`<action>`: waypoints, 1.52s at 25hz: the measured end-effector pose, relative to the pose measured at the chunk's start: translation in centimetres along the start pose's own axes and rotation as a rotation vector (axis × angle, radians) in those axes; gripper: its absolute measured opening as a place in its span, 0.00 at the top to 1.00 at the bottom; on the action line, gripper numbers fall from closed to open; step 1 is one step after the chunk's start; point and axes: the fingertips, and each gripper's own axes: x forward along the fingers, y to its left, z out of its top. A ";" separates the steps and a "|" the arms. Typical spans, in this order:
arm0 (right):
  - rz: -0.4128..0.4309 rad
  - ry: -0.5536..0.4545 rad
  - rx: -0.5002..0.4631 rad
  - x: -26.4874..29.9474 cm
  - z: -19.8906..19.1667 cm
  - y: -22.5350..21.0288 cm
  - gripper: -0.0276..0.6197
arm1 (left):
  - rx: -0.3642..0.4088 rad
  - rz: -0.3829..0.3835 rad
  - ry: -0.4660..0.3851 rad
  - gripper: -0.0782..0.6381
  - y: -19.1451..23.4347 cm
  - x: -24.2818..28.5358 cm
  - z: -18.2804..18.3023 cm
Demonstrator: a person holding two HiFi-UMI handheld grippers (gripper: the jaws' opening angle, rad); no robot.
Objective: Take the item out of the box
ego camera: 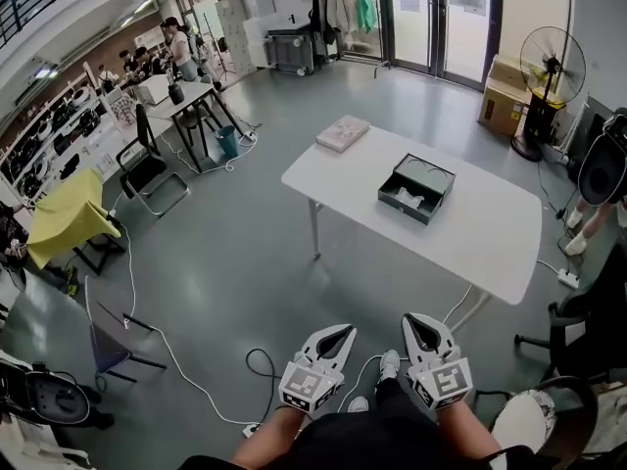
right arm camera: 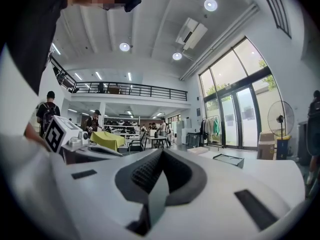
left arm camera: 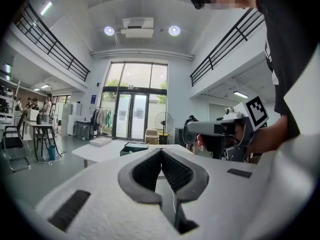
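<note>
Currently both grippers are held low in front of the person's body, well apart from the white table (ego camera: 490,238) that carries the task's things. In the head view the left gripper (ego camera: 341,333) and the right gripper (ego camera: 416,323) point forward side by side over the grey floor, each with its marker cube nearest the person.

The left gripper view shows its jaws clenched, the ribbed pads meeting at the tip with nothing between them. The right gripper view shows the same: jaws pressed together and empty.

A dark open box (ego camera: 416,188) sits on the table, towards the middle of the top. Inside it, at the end nearer the person, lies a pale crumpled item (ego camera: 406,200); what it is cannot be made out from here. A flat pinkish package (ego camera: 343,132) lies on the table's far corner, apart from the box.

From the left gripper view the box (left arm camera: 133,147) appears beyond the closed jaws, with the right gripper (left arm camera: 192,128) at the right of the picture. In the right gripper view the box (right arm camera: 229,159) lies to the right of the jaws.

Beyond the table stand a pedestal fan (ego camera: 552,67) and a cardboard carton (ego camera: 504,106). To the left, a yellow cloth (ego camera: 69,218) covers another table.
</note>
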 end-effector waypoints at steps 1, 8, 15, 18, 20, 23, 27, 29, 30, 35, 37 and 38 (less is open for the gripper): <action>-0.005 0.004 -0.002 0.5 -0.1 -0.6 0.95 | 0.001 -0.001 0.000 0.88 0.5 0.6 0.1; -0.043 0.014 -0.006 4.9 -0.5 -6.9 0.95 | 0.011 0.008 0.019 0.88 4.6 6.6 0.4; -0.045 0.018 -0.001 9.4 -0.6 -14.4 0.95 | 0.024 0.048 0.038 0.88 8.7 14.3 1.1; -0.035 0.006 0.000 11.2 0.0 -16.9 0.95 | 0.024 0.053 0.049 0.88 10.2 17.2 1.4; -0.036 -0.006 0.012 11.9 0.3 -18.8 0.95 | 0.033 0.054 0.052 0.88 10.9 19.2 1.9; -0.048 -0.014 0.029 12.5 0.3 -21.7 0.95 | 0.044 0.051 0.056 0.88 11.5 22.0 2.3; -0.046 -0.021 0.024 13.7 0.4 -24.4 0.95 | 0.042 0.049 0.061 0.88 12.0 24.7 2.3; -0.043 -0.017 0.028 14.4 0.3 -25.4 0.95 | 0.039 0.048 0.059 0.88 12.3 25.7 2.4; -0.042 -0.014 0.031 14.8 0.2 -25.8 0.95 | 0.036 0.049 0.058 0.88 12.5 26.1 2.5; -0.046 0.000 0.045 17.2 -0.8 -27.6 0.95 | 0.017 0.064 0.053 0.88 14.6 28.1 2.1; -0.050 -0.003 0.046 18.5 -1.0 -28.3 0.95 | 0.013 0.062 0.051 0.88 15.7 29.1 1.9; -0.052 -0.005 0.045 19.2 -1.1 -28.6 0.95 | 0.012 0.060 0.052 0.88 16.4 29.6 1.8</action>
